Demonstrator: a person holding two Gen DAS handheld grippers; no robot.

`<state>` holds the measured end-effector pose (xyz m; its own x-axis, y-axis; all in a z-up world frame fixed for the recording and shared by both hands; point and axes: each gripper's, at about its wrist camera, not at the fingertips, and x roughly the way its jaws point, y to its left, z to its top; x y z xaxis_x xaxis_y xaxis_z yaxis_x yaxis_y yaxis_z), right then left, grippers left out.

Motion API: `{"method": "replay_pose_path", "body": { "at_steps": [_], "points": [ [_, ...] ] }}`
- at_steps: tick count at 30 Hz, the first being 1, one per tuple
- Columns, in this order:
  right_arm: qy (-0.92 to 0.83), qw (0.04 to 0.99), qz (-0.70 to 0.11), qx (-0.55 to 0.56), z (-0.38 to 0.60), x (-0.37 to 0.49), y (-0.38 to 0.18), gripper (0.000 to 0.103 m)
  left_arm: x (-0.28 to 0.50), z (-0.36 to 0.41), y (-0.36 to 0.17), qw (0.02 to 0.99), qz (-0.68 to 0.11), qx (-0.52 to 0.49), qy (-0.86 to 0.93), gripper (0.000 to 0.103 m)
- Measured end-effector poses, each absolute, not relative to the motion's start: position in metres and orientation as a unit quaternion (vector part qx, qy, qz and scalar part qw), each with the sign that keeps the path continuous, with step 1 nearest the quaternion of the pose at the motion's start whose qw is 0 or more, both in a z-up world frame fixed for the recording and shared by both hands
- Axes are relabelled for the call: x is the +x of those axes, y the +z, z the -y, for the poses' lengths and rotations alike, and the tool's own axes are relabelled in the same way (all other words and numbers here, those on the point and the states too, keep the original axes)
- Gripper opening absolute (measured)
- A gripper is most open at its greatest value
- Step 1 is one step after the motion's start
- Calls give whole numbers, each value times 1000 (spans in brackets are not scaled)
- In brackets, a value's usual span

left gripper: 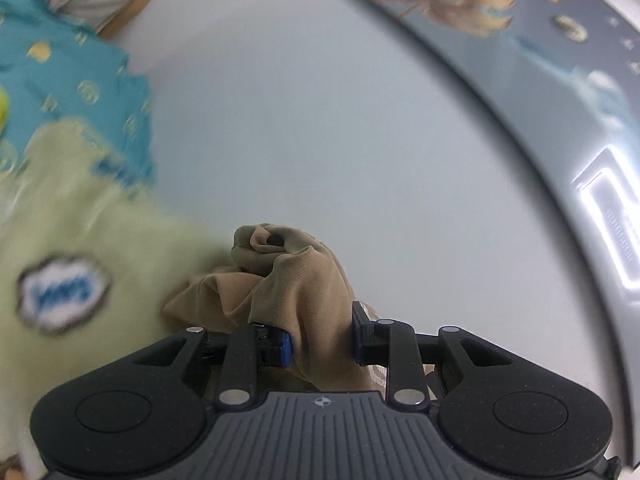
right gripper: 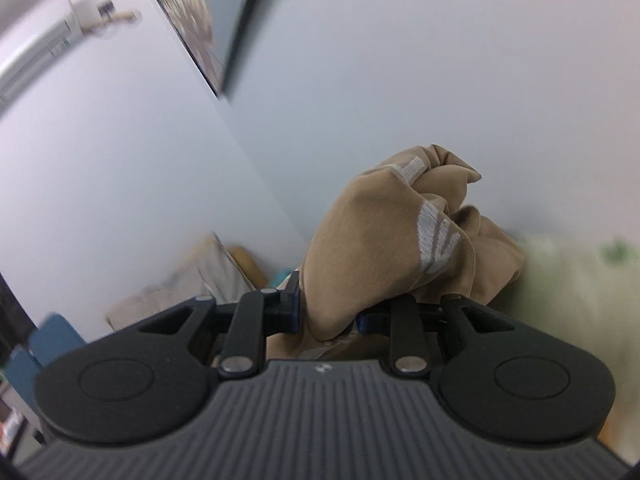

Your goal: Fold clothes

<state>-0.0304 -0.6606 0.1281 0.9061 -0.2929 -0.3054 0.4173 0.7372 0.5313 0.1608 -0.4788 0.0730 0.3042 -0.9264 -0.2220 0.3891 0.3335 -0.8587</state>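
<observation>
A tan garment [left gripper: 296, 276] bunches up between the blue pads of my left gripper [left gripper: 322, 346], which is shut on it. The same tan garment [right gripper: 384, 240], with white embroidered marks, is also pinched by my right gripper [right gripper: 328, 316], shut on a thick fold. Both grippers point up toward a pale wall, so the cloth is lifted. The rest of the garment hangs below the fingers, out of sight.
A pale green garment [left gripper: 80, 272] with a blue-and-white patch and a teal patterned one [left gripper: 76, 84] lie blurred at the left. A framed picture [left gripper: 520, 40] hangs on the wall. In the right wrist view a wall corner [right gripper: 256, 168], an air conditioner [right gripper: 44, 48] and beige fabric [right gripper: 200, 276] show.
</observation>
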Motion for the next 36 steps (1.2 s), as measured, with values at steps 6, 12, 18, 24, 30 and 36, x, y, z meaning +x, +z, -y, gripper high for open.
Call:
{"method": "replay_pose_path", "body": {
  "at_steps": [6, 12, 18, 24, 30, 36],
  "points": [
    [-206, 917, -124, 319, 635, -61, 61, 28, 134, 459, 24, 746, -391, -272, -465, 35],
    [-228, 907, -134, 327, 624, -74, 38, 37, 127, 465, 34, 805, -353, -182, -440, 64],
    [-238, 903, -135, 331, 614, -106, 84, 90, 98, 440, 77, 853, -291, -114, -419, 100],
    [-243, 926, -80, 278, 577, -159, 153, 90, 53, 401, 148, 887, -229, -77, -393, 103],
    [-219, 949, -58, 220, 528, -212, 195, 90, -11, 345, 197, 904, -164, -62, -390, 103],
    [-233, 965, -54, 111, 461, -232, 194, 90, -68, 291, 200, 912, -114, -38, -392, 103]
  ]
}}
